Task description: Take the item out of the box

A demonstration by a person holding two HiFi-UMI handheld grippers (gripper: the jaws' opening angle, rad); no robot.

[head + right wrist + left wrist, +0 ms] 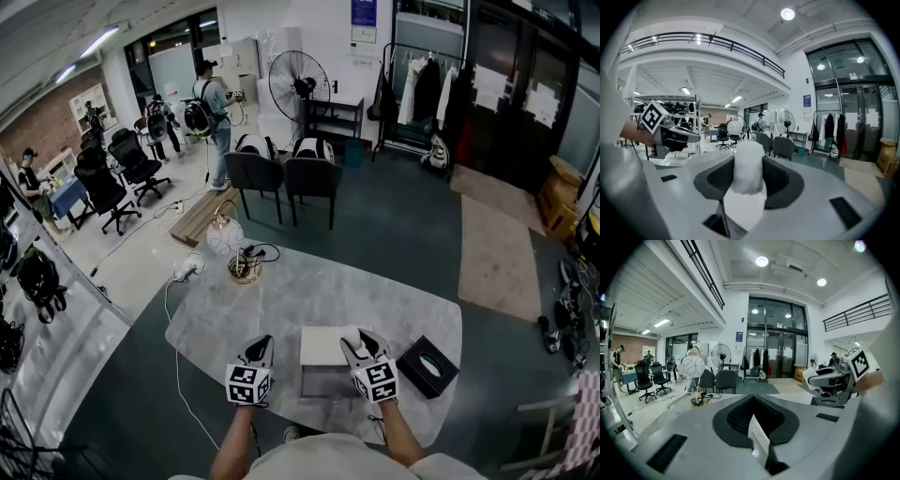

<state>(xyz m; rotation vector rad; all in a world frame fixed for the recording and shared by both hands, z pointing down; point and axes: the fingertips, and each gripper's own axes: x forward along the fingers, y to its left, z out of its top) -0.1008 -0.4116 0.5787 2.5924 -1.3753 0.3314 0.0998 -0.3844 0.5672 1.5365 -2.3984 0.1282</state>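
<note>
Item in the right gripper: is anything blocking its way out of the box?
Nothing visible does. The right gripper is shut on the white item, held in open air at the right edge of the box, with nothing over it.

Hidden behind right claw: right end of white box. Too indistinct to name: white lump in its jaws, thin sheet in left claw.

Two grey chairs and a standing fan on dark floor.
</note>
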